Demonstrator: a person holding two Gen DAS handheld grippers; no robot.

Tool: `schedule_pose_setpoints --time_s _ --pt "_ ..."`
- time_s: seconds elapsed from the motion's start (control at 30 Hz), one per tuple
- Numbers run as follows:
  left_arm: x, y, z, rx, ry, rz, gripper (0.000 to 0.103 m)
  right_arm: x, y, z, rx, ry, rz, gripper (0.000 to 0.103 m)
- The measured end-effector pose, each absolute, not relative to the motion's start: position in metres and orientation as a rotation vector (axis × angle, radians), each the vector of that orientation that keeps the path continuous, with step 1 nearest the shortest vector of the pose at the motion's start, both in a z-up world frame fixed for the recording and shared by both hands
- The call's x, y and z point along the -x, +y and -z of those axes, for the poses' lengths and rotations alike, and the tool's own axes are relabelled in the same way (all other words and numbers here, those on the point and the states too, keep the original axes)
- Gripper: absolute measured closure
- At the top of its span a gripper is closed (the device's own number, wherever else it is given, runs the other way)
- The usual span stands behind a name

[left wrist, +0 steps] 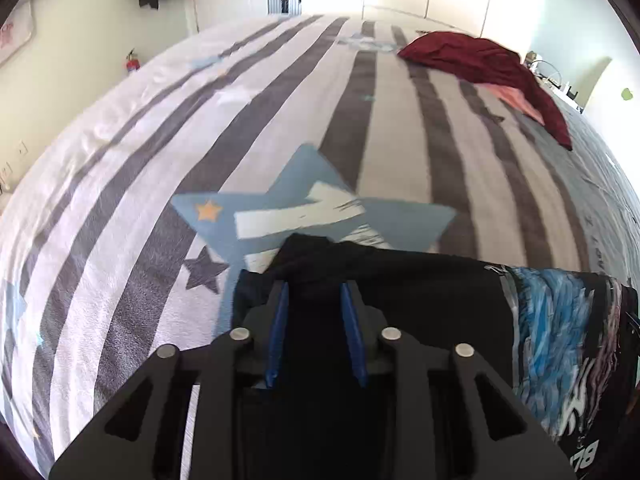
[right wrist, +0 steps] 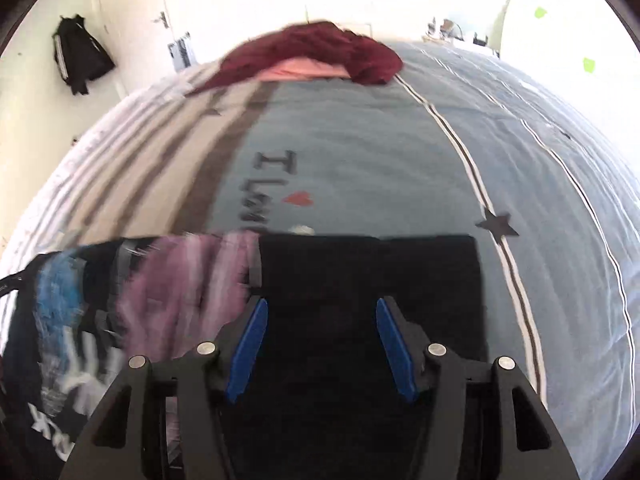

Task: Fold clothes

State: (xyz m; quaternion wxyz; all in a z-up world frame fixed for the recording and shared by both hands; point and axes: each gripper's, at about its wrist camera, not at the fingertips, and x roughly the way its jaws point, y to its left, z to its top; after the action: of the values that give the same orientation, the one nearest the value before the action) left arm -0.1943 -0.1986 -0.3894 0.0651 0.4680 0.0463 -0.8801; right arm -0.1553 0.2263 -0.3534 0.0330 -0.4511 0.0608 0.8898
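Left gripper (left wrist: 314, 292): jaws narrow, black cloth of the T-shirt (left wrist: 420, 292) bunched between the blue pads (left wrist: 280, 332); whether the pads press on it cannot be told.
Right gripper (right wrist: 320, 308): jaws about half apart, black cloth lying between and beneath the pads (right wrist: 250, 344); a grip cannot be told either.
T-shirt place: near edge of the bed (left wrist: 200, 128), a black shirt with a blue, white and pink print, stretched across between the two grippers.
Left view only: grey and white stripes of the bedspread, a large blue star (left wrist: 312, 200) just beyond the shirt's edge, a small dark star beside it, a red fire extinguisher (left wrist: 133, 62) by the wall.
Right view only: blue-grey half of the bedspread (right wrist: 360, 152) with dark lettering and a red heart (right wrist: 298, 199), a striped seam with a dark star (right wrist: 498, 225), green notes (right wrist: 588, 65) on the far wall.
Both views: a dark red garment (left wrist: 480, 64) heaped over a pink one (left wrist: 516, 100) at the far end of the bed; a black jacket (right wrist: 78, 56) hanging on the wall.
Open room: bare bedspread from the shirt's far edge to the red heap, and out to both sides.
Blur: the shirt's print is smeared in the right view.
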Motion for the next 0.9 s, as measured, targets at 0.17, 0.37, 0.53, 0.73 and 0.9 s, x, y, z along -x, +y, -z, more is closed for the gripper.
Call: schedule_pose_setpoints --time_s 0.17,0.37,0.53,0.73,0.9 --pt "0.184 -0.204 0.384 -1.387 0.218 2.686 0.085 0.151 0.27 0.365 1.406 0.263 -2.71 0.06" --pt "0.151 -0.201 0.355 -1.318 0.261 2.74 0.064 0.137 0.27 0.349 1.427 0.209 -2.751 0.055" --pt "0.123 -0.201 0.348 -1.331 0.251 2.72 0.062 0.103 0.301 0.342 1.388 0.288 -2.687 0.04" --pt "0.112 -0.192 0.354 -1.373 0.248 2.696 0.061 0.075 0.313 0.364 1.528 0.332 -2.672 0.04" --pt "0.105 -0.186 0.352 -1.369 0.274 2.687 0.061 0.072 0.301 0.374 1.583 0.33 -2.699 0.04"
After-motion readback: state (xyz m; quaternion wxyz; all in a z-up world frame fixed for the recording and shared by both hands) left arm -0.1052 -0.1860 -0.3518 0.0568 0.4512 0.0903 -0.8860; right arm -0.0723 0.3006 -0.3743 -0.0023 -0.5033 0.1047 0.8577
